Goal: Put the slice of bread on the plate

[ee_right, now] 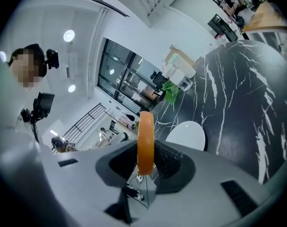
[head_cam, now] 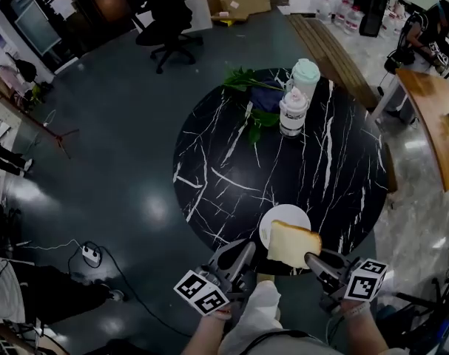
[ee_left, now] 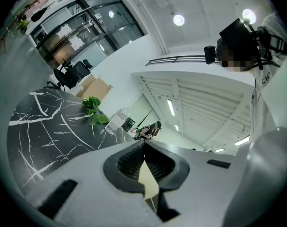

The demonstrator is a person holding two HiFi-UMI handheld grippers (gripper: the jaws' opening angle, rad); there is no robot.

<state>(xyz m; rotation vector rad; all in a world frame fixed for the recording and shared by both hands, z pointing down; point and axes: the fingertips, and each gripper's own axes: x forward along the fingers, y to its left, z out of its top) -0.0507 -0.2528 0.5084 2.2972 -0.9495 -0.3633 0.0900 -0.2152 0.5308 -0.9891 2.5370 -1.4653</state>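
Note:
A slice of bread (head_cam: 293, 244) with a tan crust is pinched at its near edge by my right gripper (head_cam: 311, 258), which is shut on it. In the head view the slice hangs over the near rim of the white plate (head_cam: 283, 214) on the black marble table (head_cam: 231, 161). The right gripper view shows the bread (ee_right: 145, 141) edge-on between the pads, with the plate (ee_right: 188, 135) just beyond and below. My left gripper (head_cam: 246, 250) is at the table's near edge, left of the plate. Its jaws (ee_left: 143, 145) meet at the tips with nothing held.
Two pale lidded containers (head_cam: 294, 112) (head_cam: 306, 76) and green leaves (head_cam: 246, 80) stand at the table's far side; the left gripper view shows the leaves (ee_left: 93, 109) and a bottle (ee_left: 117, 121). An office chair (head_cam: 169, 21), a wooden bench (head_cam: 335, 50) and a floor power strip (head_cam: 91, 254) surround the table.

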